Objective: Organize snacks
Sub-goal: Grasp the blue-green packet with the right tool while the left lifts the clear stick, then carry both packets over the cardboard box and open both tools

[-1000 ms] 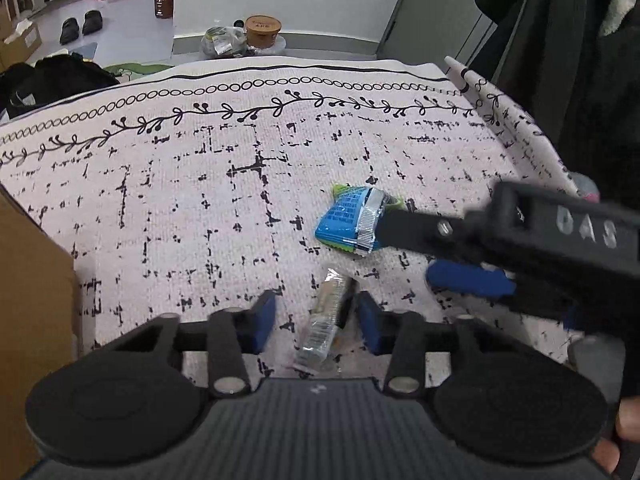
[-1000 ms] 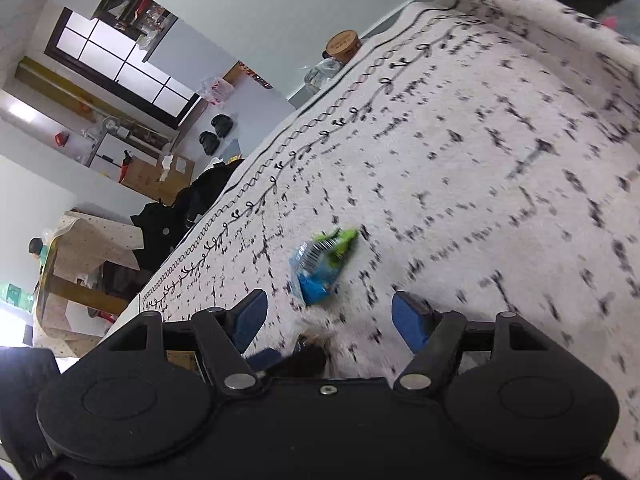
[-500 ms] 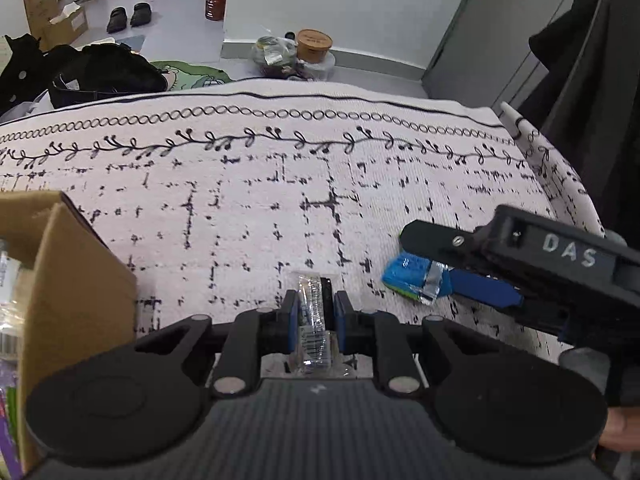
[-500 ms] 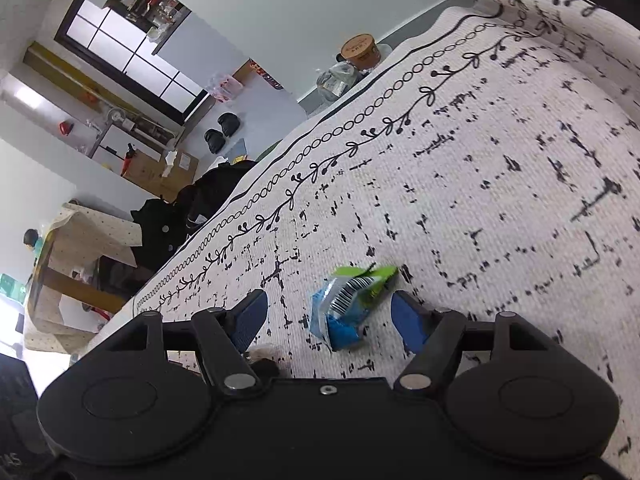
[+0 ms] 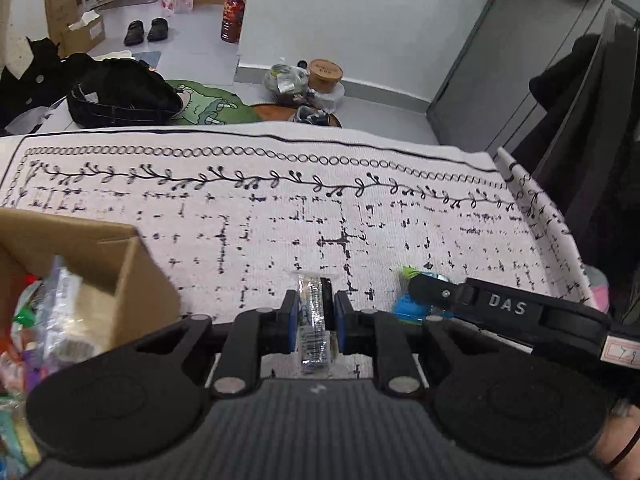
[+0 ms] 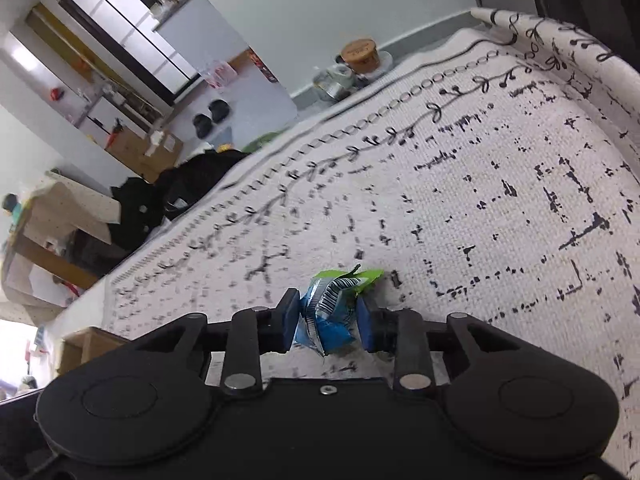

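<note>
Left wrist view shows the left gripper (image 5: 314, 314) clamped on a clear snack wrapper (image 5: 313, 320), a narrow see-through sleeve with dark print on its lower half and a flat sealed end sticking up past the blue pads (image 5: 291, 320). It stands roughly upright between the pads, above the near part of the bench cloth (image 5: 280, 220), a white woven cover with black dashes and a vine-and-ring border along its far edge. At the left edge sits an open cardboard box (image 5: 132, 280) with crinkled packets (image 5: 48, 320) inside, blurred so that no print can be read. Just to the right of the left gripper, the black arm of the right gripper (image 5: 436, 300) reaches in, with a bit of blue and green showing behind its tip.

From the right wrist view, the right gripper (image 6: 328, 316) is closed on a blue snack packet (image 6: 328, 312). The packet is crumpled and pinched at the middle; it has a bright blue body, a silver seam strip, a white barcode patch and a green torn-looking top flap that pokes out beyond the pads (image 6: 365, 326). It lies low over the cloth (image 6: 480, 200) in the near part of the bench; whether it touches the cloth I cannot tell. A corner of the box (image 6: 80, 344) shows at the left.
</note>
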`<control>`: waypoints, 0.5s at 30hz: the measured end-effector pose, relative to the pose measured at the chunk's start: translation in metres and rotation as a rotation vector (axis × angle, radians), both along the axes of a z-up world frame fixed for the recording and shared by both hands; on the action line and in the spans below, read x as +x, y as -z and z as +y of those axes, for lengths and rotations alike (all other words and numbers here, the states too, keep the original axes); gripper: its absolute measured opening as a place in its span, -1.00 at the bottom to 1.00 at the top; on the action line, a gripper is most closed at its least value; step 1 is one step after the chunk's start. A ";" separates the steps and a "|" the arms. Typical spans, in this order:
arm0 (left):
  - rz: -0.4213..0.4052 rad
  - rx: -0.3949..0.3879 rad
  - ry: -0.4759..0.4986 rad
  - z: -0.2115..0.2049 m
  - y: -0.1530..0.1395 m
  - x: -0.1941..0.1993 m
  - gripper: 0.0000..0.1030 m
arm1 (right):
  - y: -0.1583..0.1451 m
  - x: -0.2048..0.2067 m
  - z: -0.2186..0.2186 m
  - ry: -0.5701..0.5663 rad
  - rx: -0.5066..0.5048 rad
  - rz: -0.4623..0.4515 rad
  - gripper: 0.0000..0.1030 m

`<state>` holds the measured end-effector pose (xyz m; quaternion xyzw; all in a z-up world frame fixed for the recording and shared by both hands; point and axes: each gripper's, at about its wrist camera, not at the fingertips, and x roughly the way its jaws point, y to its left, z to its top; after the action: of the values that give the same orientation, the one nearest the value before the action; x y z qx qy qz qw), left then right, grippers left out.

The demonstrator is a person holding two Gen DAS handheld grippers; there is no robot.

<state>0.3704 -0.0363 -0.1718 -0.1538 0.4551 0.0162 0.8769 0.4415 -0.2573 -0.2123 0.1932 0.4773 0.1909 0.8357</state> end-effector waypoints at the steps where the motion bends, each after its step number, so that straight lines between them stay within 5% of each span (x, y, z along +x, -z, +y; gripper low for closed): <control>1: -0.005 -0.002 -0.004 0.002 -0.004 -0.004 -0.66 | -0.004 -0.003 -0.001 -0.004 0.011 -0.009 -0.42; 15: -0.030 -0.073 -0.081 0.035 -0.042 -0.061 -0.66 | -0.056 -0.045 0.016 -0.069 0.047 -0.083 -0.43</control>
<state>0.3098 -0.0010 -0.1296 -0.2045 0.4354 0.0329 0.8761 0.3970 -0.2414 -0.1568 0.1883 0.4440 0.2385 0.8429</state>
